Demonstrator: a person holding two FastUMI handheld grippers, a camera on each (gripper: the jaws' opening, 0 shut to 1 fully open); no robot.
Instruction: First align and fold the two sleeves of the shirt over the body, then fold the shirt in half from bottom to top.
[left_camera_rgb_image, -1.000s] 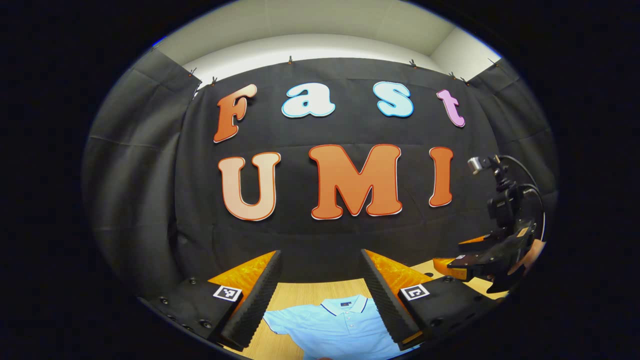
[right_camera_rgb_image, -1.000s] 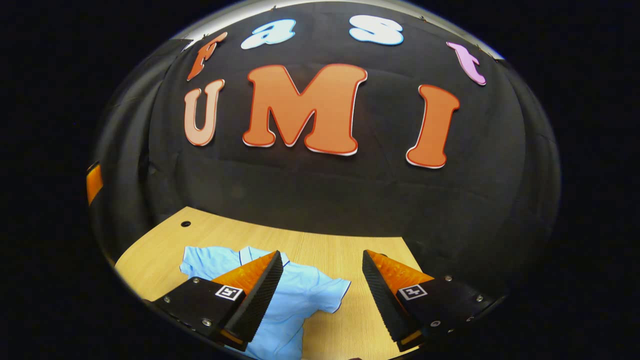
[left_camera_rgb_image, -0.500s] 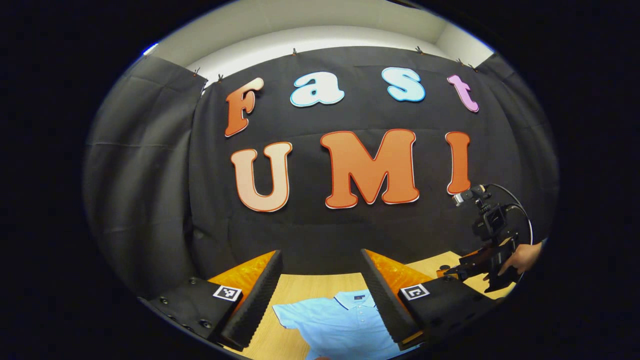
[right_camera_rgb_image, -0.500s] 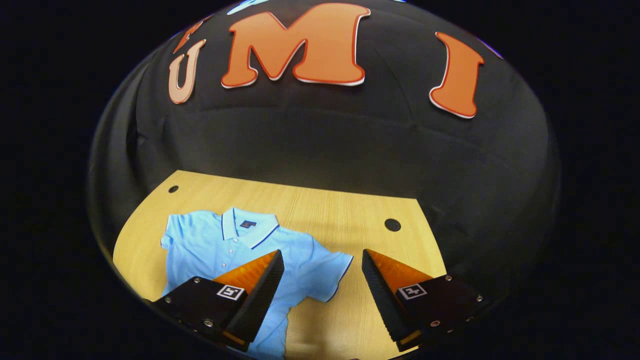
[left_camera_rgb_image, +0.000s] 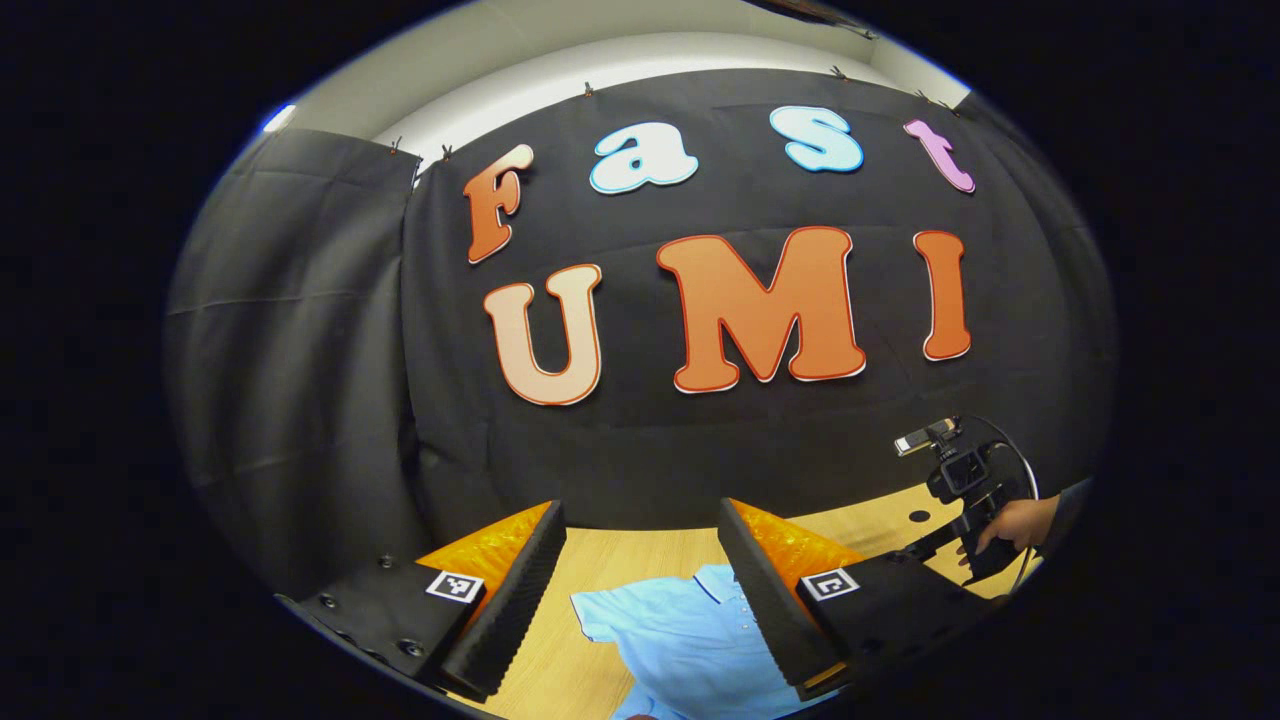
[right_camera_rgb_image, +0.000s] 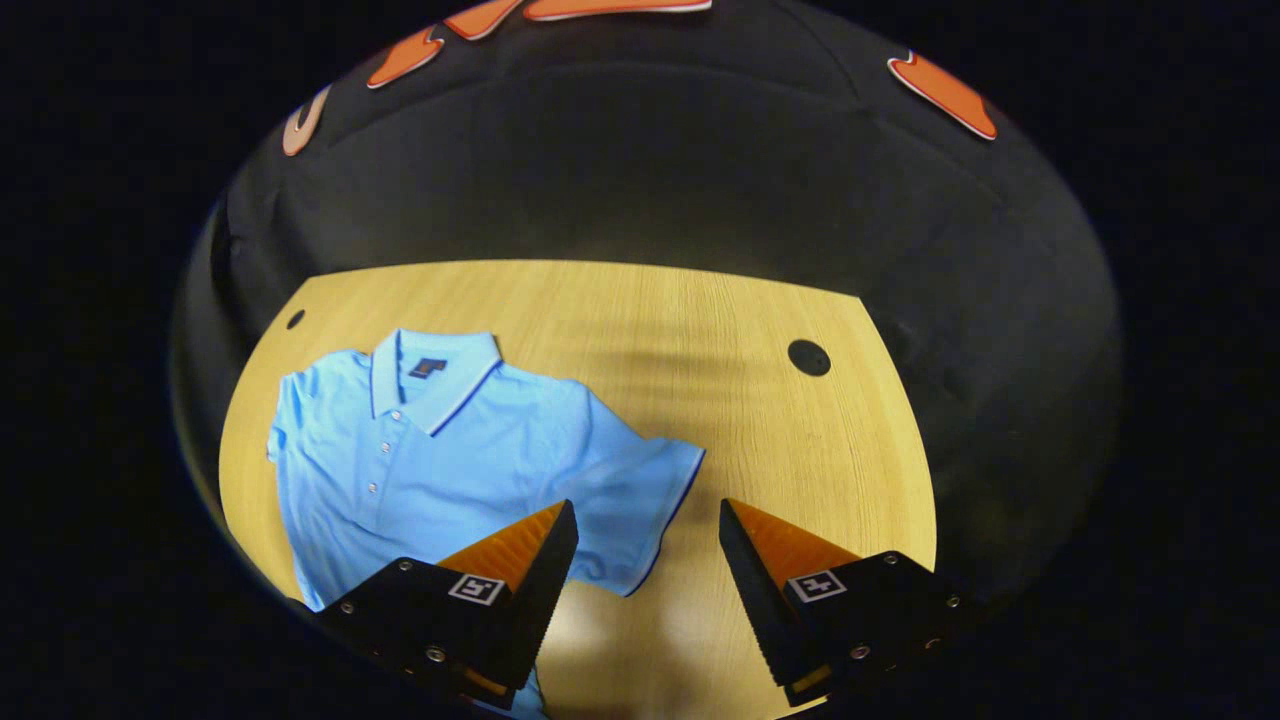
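Observation:
A light blue polo shirt (right_camera_rgb_image: 440, 450) lies flat on the wooden table (right_camera_rgb_image: 760, 440), collar toward the far wall, both short sleeves spread out. My right gripper (right_camera_rgb_image: 645, 540) hovers open above the cuff of the shirt's right-hand sleeve (right_camera_rgb_image: 650, 490), with nothing between its fingers. In the left gripper view my left gripper (left_camera_rgb_image: 640, 560) is open too, held above the table's near side, with the shirt (left_camera_rgb_image: 680, 640) showing between its fingers. The right gripper (left_camera_rgb_image: 960, 500), held by a hand (left_camera_rgb_image: 1015, 522), appears at the right of that view.
Two dark round holes (right_camera_rgb_image: 808, 357) (right_camera_rgb_image: 295, 319) mark the table near its far corners. The black cloth wall (right_camera_rgb_image: 640, 180) rises directly behind the table's far edge. Bare wood lies to the right of the shirt.
The right gripper has tilted down and moved toward the table, bringing the whole shirt into view. The left gripper has shifted slightly, so the shirt sits further right between its fingers.

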